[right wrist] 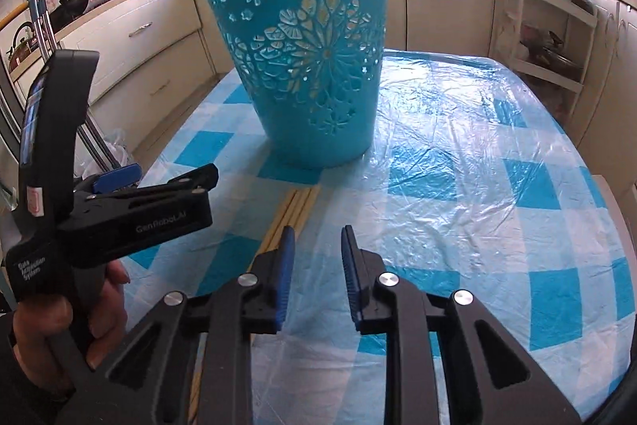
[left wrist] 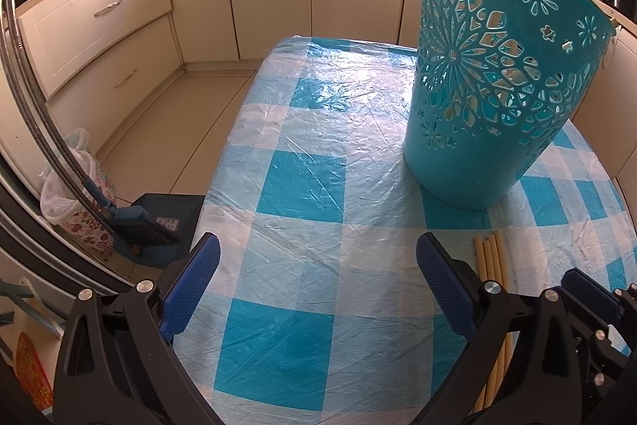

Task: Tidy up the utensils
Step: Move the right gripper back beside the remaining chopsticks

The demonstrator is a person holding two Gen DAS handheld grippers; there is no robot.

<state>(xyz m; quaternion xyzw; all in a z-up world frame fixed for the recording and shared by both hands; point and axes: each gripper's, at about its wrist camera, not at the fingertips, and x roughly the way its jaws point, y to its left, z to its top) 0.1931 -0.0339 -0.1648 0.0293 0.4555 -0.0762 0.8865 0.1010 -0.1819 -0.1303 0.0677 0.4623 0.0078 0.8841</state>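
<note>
Right wrist view: the chopsticks (right wrist: 296,212) are seen lying bundled on the checked surface (right wrist: 477,186), just before the blue basket (right wrist: 310,74). The pickup step is judged not yet begun. The right gripper (right wrist: 316,245), fingers slightly apart and empty, must be shifted left over them. The left gripper (left wrist: 318,265) is held wide apart, the chopsticks just beside its right finger.

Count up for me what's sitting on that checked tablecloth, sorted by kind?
Teal cut-out basket: 1
Bundle of wooden chopsticks: 1 bundle, at least 4 sticks showing; the rest hidden by the grippers
Total: 2 kinds of thing on the tablecloth
</note>
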